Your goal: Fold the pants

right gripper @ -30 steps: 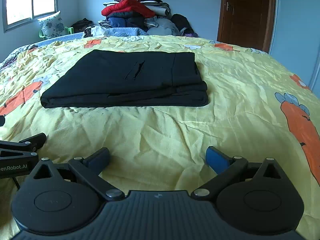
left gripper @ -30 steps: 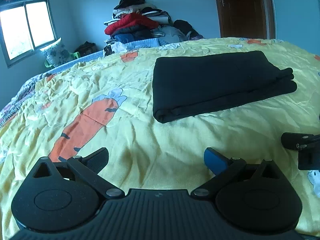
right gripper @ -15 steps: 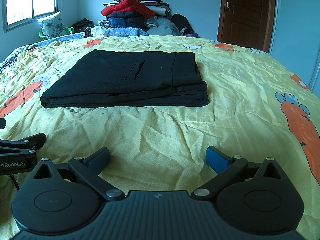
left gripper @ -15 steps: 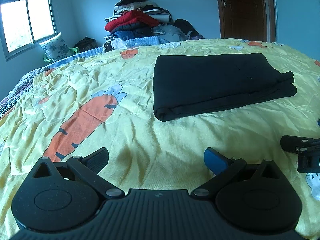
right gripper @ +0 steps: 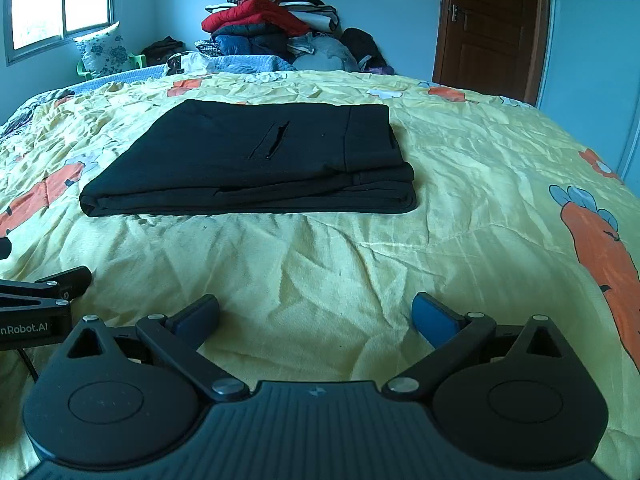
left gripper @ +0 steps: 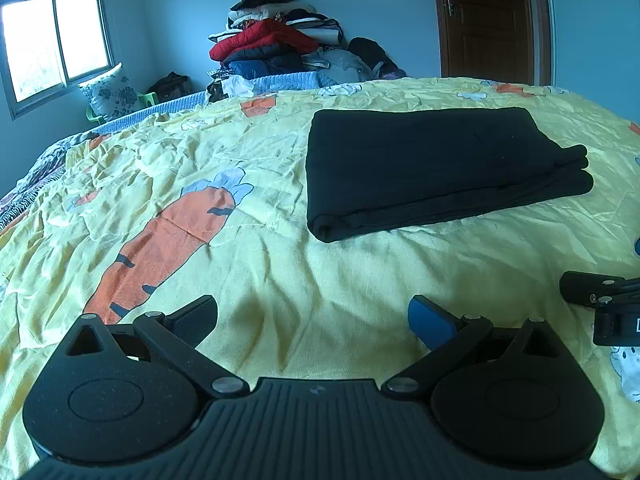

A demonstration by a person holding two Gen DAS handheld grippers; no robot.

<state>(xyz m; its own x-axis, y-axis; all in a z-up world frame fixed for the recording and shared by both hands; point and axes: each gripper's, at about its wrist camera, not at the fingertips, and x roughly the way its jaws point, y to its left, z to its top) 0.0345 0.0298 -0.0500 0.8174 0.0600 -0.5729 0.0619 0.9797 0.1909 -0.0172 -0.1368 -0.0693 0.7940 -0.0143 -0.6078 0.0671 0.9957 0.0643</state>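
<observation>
Black pants (left gripper: 432,168) (right gripper: 256,160) lie folded into a flat rectangle on the yellow carrot-print bedspread (left gripper: 280,272) (right gripper: 480,184). A pocket slit shows on top in the right wrist view. My left gripper (left gripper: 312,316) is open, low over the spread, well short of the pants' near left corner. Open too, my right gripper (right gripper: 316,314) hovers near the spread in front of the pants' near edge. Neither holds anything. Each gripper's fingers show at the side of the other's view: the right gripper's fingers (left gripper: 588,290) and the left gripper's fingers (right gripper: 64,282).
A tall pile of clothes (left gripper: 272,44) (right gripper: 268,24) stands at the bed's far end. A brown door (left gripper: 488,20) (right gripper: 492,28) is at the back right, a window (left gripper: 52,40) and a flowered pillow (left gripper: 108,94) at the left.
The left wrist view has levelled out and shifted slightly, so the pants sit a little lower in it. The right gripper has barely moved. Both stay open.
</observation>
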